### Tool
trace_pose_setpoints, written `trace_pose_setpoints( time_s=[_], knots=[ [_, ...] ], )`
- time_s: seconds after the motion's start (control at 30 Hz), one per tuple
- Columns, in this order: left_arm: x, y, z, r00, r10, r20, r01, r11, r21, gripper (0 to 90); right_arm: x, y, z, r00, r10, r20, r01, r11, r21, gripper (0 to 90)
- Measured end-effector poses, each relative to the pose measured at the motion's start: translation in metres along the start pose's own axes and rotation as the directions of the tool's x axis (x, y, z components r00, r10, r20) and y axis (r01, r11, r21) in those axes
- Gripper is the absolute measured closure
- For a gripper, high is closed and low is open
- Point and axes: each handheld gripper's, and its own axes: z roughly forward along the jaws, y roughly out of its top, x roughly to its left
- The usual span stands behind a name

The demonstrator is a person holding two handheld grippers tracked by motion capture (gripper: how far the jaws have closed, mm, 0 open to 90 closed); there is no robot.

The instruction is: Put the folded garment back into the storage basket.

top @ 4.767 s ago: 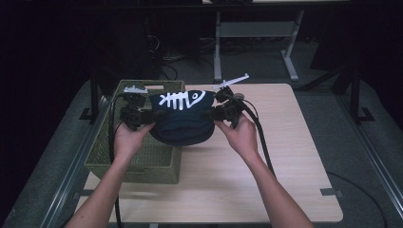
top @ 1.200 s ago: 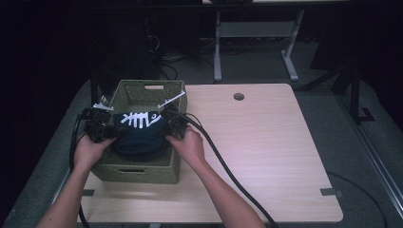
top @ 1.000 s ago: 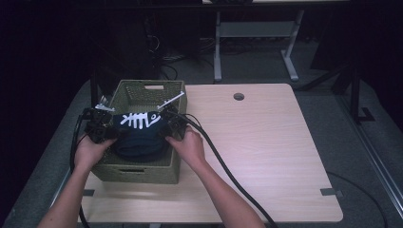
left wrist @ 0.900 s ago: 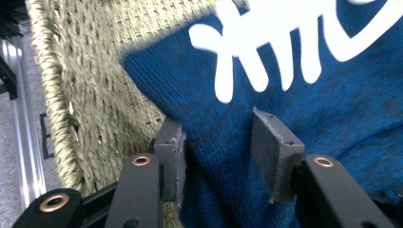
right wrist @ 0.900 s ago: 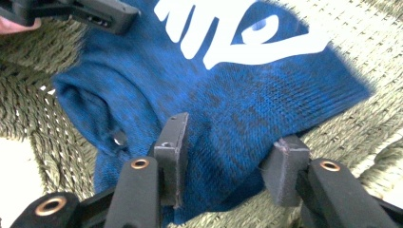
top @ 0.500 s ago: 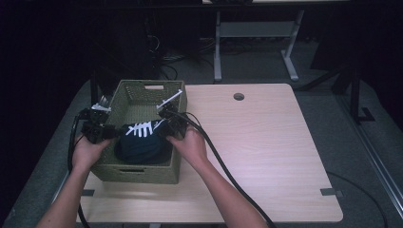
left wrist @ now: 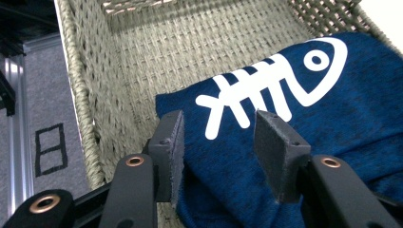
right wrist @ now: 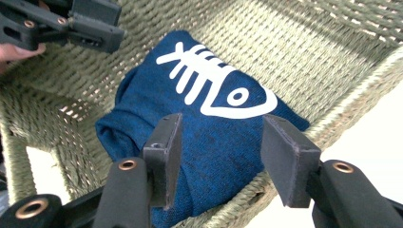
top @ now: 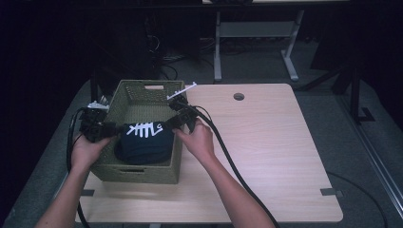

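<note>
1. While the folded navy garment (top: 141, 142) with the white fishbone print lies inside the woven basket (top: 138, 170), toward its near end, both tools stand over it with nothing held.
2. Left gripper (left wrist: 216, 142): jaws parted wide, nothing between them; the cloth lies just under them, beside the basket's left wall.
3. Right gripper (right wrist: 221, 152): jaws equally spread and empty, poised over the garment's right edge at the basket's rim.
4. Step in hand, as judged: release and withdrawal after placing the garment.
5. Good practice: lift each gripper straight up with jaws kept apart, so no pad drags a fold open or catches the weave of the wall.
6. Check: bundle should sit flat below the rim, print uppermost; table (top: 266, 142) beside the basket is bare.
</note>
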Motion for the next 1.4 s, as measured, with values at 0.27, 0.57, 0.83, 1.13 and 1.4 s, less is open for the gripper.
trace_pose_setpoints(
  time_s=[0.27,0.57,0.83,1.13,1.4],
  knots=[
    [-0.009,0.005,-0.008,0.9992,0.017,0.036,-0.015,0.9988,-0.047,52.1,-0.013,-0.005,-0.017,0.9984,0.033,-0.046,-0.036,0.998,-0.050,46.8],
    [-0.020,0.008,-0.014,0.9972,0.023,0.071,-0.016,0.9956,-0.092,48.7,-0.031,-0.013,-0.034,0.9965,0.048,-0.068,-0.053,0.995,-0.080,43.9],
    [-0.034,0.007,-0.022,0.9941,0.038,0.102,-0.025,0.9911,-0.131,44.9,-0.045,-0.021,-0.049,0.9937,0.069,-0.089,-0.078,0.991,-0.108,41.5],
    [-0.055,0.010,-0.020,0.9885,0.072,0.133,-0.052,0.9884,-0.142,41.4,-0.064,-0.034,-0.064,0.9911,0.096,-0.092,-0.108,0.985,-0.135,40.9],
    [-0.072,0.016,-0.017,0.9811,0.091,0.170,-0.064,0.9854,-0.158,40.5,-0.077,-0.043,-0.078,0.9905,0.112,-0.080,-0.123,0.981,-0.149,40.1]
  ],
)
